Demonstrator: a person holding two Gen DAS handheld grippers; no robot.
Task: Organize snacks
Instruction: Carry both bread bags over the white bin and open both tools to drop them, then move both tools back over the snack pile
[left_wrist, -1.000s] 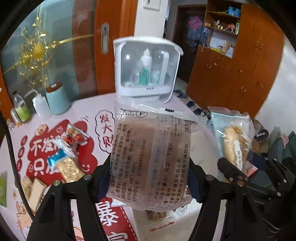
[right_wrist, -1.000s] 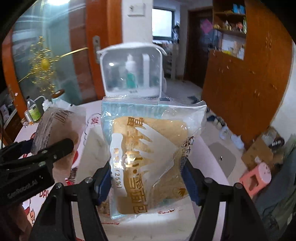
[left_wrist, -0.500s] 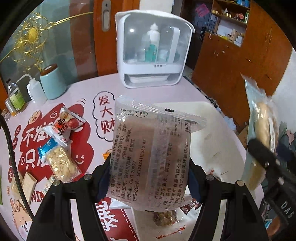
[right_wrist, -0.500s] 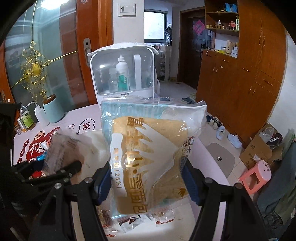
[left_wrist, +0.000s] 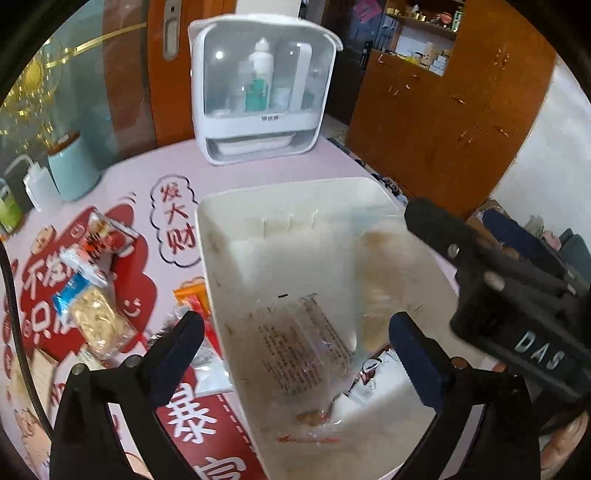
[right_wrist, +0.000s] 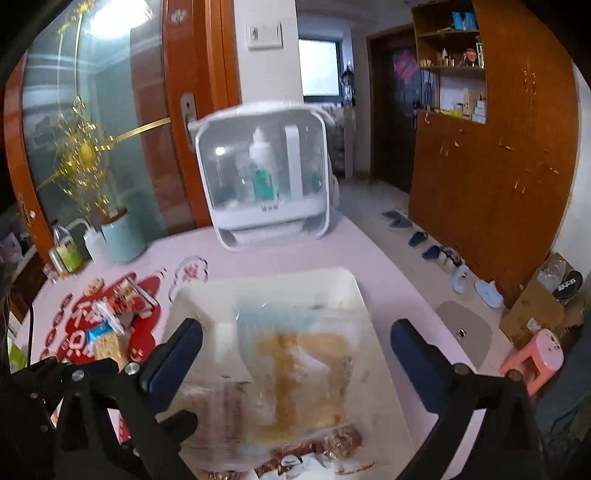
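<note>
The white bin (left_wrist: 295, 236) sits on the table (left_wrist: 280, 166) near its right-hand edge, with open floor beyond it. Above the bin, the left hand-held gripper (left_wrist: 295, 336) has just been opening and stands wide; the brown printed snack pack (left_wrist: 303, 347) lies blurred between its fingers inside the bin, untouched. The right hand-held gripper (right_wrist: 297, 350) has likewise just opened wide, and the blue-and-yellow bread pack (right_wrist: 295, 365) lies blurred in the bin below it. Left of the bin, loose snacks (left_wrist: 92, 295) lie on the red-printed cloth. Behind the bin stands a white cabinet (left_wrist: 258, 92).
</note>
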